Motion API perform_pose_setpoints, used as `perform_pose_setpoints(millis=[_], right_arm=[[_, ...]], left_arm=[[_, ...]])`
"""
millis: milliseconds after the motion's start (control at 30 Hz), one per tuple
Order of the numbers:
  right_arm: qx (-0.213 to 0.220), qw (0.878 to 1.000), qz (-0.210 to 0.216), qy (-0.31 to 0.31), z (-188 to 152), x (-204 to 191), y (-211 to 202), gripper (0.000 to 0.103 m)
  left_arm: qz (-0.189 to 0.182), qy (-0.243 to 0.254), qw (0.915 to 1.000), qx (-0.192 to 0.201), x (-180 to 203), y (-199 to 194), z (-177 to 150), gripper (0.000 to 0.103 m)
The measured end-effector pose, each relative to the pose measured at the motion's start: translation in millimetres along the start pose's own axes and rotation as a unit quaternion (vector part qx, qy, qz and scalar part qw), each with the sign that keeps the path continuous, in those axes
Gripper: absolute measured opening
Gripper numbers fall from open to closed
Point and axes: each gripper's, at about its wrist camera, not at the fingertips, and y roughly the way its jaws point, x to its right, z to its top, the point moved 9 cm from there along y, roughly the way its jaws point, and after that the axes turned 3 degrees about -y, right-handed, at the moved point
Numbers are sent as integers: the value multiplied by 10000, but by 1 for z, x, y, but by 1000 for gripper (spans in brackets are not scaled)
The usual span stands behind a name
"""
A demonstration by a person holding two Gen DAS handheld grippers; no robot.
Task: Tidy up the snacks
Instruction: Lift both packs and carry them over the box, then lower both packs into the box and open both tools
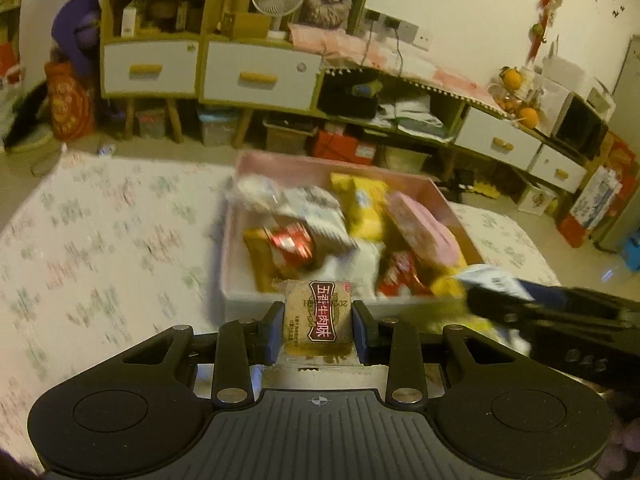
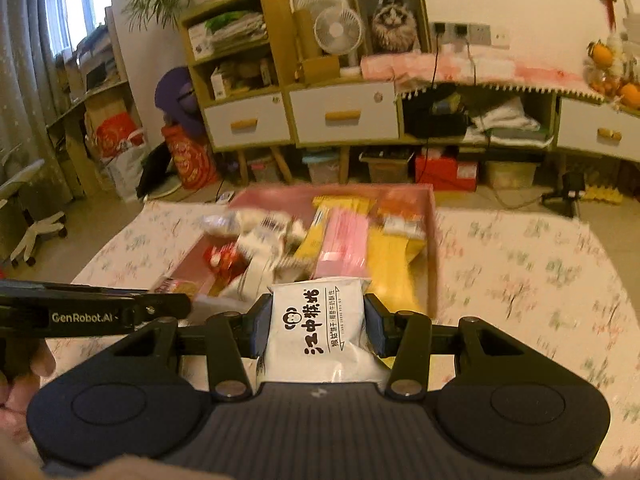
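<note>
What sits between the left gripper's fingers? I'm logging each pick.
A brown snack packet with a dark red label, clamped in the left gripper, as the left wrist view shows.

Brown beef snack (image 1: 318, 318) and white packet (image 2: 320, 332) held above pink snack-filled box (image 1: 240, 240).

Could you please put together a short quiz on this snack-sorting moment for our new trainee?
1. True or false: the left gripper is closed on a brown snack packet.
2. What is the right gripper holding? A) a white packet with black print B) an orange C) a red tin
3. Fill in: the other snacks lie in an open ____ on the flowered tablecloth.

Key:
1. True; its pads press the packet's two sides.
2. A, the white packet.
3. Box; the pink box holds yellow, pink and red packets.
</note>
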Motion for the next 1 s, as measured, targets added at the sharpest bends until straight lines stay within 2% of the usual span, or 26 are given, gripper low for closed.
perform_pose_setpoints(millis=[233,367,500,800,1000], right_arm=[[66,9998,-175,84,27,23,25,44],[81,9994,-293,138,41,35,43,44],[19,9992,-349,215,47,43,62,44],[-186,9980,-347,504,46,54,91,44],[-224,9976,-345,548,46,53,96,45]], left_arm=[[196,-1,9998,3,-9,24,48,32],[295,168,9994,44,-6,43,65,32],[395,478,9980,87,0,65,73,32],[546,758,9956,73,7,104,88,32],[490,607,9969,54,4,121,93,32]])
